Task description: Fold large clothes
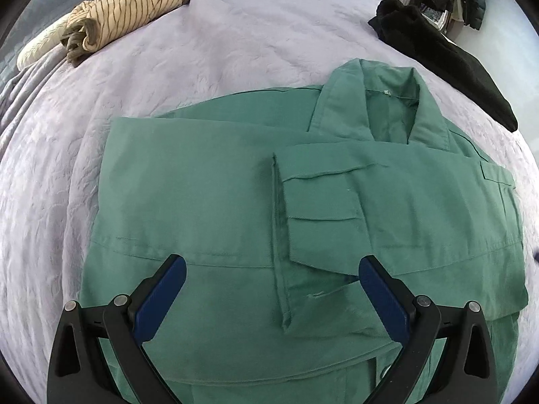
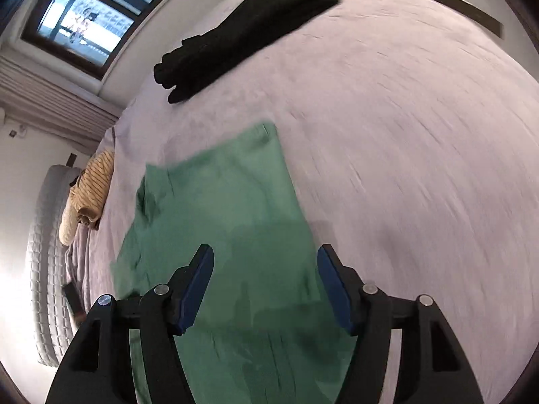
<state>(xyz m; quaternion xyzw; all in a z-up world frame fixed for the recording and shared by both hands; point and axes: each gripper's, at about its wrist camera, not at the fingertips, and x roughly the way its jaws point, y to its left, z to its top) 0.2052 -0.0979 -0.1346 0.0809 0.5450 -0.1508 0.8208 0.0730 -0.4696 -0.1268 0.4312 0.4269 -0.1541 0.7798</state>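
Note:
A large green jacket (image 1: 235, 185) lies on the lilac bed cover (image 1: 202, 50), collar at the far right, with both sleeves folded across its front. My left gripper (image 1: 272, 269) is open and empty, hovering above the jacket's lower front. In the blurred right wrist view the jacket (image 2: 229, 202) stretches away from me. My right gripper (image 2: 265, 279) is open and empty just above the jacket's near part.
A folded cream striped garment (image 1: 114, 13) lies at the far left of the bed, and it also shows in the right wrist view (image 2: 92, 188). A black garment (image 1: 444, 54) lies at the far right, also seen from the right wrist (image 2: 242, 30). A window (image 2: 91, 17) is beyond the bed.

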